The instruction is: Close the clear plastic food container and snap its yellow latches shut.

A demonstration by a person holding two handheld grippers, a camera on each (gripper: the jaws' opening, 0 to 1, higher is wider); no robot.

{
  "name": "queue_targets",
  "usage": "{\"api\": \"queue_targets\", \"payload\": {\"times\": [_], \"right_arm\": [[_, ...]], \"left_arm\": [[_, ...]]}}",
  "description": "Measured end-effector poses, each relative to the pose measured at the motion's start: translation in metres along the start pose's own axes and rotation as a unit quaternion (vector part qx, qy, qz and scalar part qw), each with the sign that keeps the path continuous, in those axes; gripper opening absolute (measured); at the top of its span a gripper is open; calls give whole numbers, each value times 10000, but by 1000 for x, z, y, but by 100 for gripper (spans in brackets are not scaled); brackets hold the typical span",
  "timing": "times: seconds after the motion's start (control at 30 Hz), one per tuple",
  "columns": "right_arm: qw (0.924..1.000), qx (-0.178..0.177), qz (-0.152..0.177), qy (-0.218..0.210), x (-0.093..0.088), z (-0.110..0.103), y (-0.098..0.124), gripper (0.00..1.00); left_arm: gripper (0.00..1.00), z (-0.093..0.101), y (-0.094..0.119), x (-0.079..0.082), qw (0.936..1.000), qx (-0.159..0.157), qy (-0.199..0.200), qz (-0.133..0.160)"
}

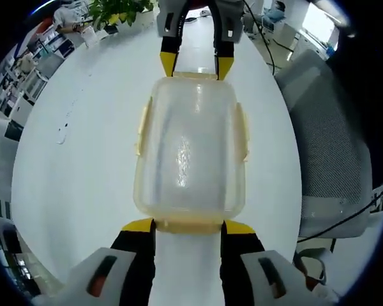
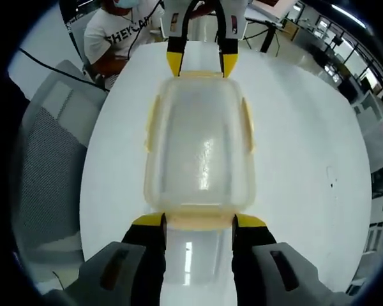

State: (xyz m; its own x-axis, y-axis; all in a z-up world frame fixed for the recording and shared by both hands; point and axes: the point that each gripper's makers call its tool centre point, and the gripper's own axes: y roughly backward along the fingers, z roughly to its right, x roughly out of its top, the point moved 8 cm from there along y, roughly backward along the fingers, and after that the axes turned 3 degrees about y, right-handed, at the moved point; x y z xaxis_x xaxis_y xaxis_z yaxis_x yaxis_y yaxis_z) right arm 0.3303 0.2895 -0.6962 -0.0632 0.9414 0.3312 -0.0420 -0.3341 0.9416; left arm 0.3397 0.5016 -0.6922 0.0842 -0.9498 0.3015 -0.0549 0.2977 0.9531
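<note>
Left gripper (image 1: 187,224): jaws spread, yellow tips sitting at either end of the near latch (image 1: 190,223) of the clear container (image 1: 190,150), tips at or touching the container's near edge, nothing pinched between them. Container lies straight ahead of the jaws on the white round table (image 1: 83,166), lid on, long axis running away from the gripper. Yellow side latches on both long sides, left one (image 1: 142,127) and right one (image 1: 242,131), look folded against the walls; cannot tell if snapped.

At the container's far end the right gripper (image 1: 196,65) comes in from the opposite side, jaws also apart, yellow tips bracketing the far latch (image 1: 195,75).

Right gripper view mirrors it: right gripper (image 2: 198,222) jaws spread around the near-end latch (image 2: 198,220), container (image 2: 200,150) directly ahead, left gripper (image 2: 202,64) at the far end with tips either side of that end's latch (image 2: 201,74).

Beyond the table: grey mesh chair (image 1: 332,159) to the right of the left gripper, potted plant (image 1: 118,13) far ahead-left, a seated person in a white T-shirt (image 2: 124,35) past the far edge in the right gripper view.
</note>
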Motion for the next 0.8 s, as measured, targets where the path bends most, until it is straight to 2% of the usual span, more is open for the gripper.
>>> {"api": "queue_targets", "payload": {"times": [0.3, 0.8], "right_arm": [[10000, -42, 0, -62, -14, -3, 6, 37], [9998, -43, -32, -188, -49, -12, 16, 37]], "left_arm": [[34, 1, -5, 16, 10000, -29, -57, -12], [34, 5, -17, 50, 9997, -174, -168, 58]]}}
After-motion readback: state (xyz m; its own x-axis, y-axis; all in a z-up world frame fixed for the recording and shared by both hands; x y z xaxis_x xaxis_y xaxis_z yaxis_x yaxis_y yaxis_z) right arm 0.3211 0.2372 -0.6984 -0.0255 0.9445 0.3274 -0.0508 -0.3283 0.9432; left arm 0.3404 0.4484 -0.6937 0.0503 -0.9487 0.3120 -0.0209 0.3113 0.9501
